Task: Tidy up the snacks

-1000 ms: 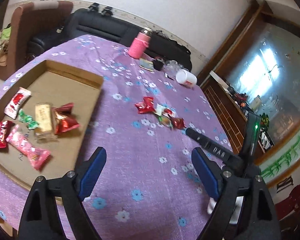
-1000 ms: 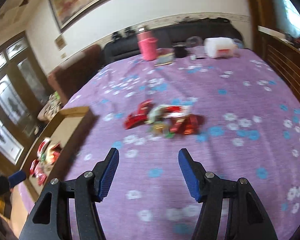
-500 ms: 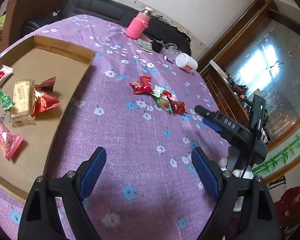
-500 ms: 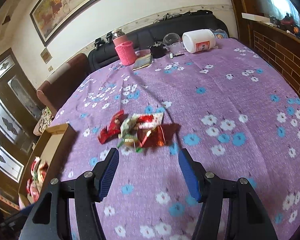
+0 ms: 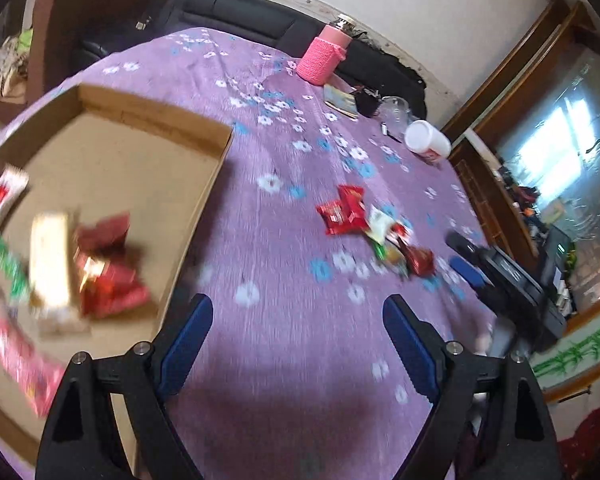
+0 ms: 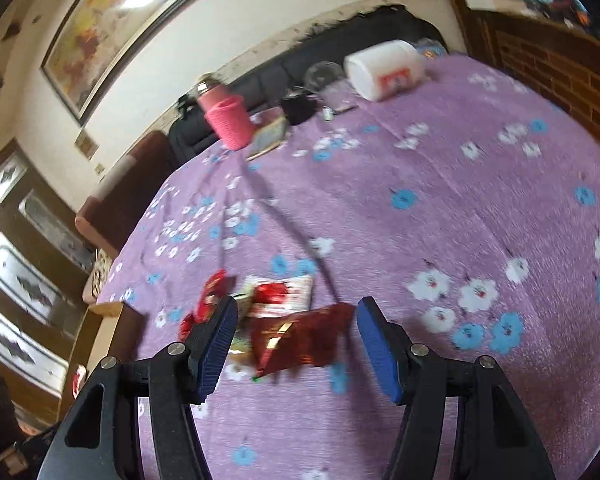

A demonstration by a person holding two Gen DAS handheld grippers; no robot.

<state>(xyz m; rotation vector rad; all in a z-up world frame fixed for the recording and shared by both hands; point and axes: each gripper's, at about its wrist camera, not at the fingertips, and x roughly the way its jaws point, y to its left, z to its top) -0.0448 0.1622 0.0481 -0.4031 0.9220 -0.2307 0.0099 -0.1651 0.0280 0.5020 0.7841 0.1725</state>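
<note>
Purple floral tablecloth (image 6: 440, 208) bears a snack pile (image 6: 284, 320); left claw (image 5: 296, 332) and right claw (image 6: 296, 336) gape empty.

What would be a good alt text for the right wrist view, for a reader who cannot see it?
The open right gripper frames a dark red foil snack packet in a small pile of snacks on a purple flowered tablecloth, without touching it. A pink bottle and a toppled white jar sit at the far edge.

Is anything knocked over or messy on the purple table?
Yes. The white plastic jar lies on its side at the far edge, and a small heap of red and white snack packets sits loose on the purple flowered tablecloth, outside the shallow cardboard box.
</note>
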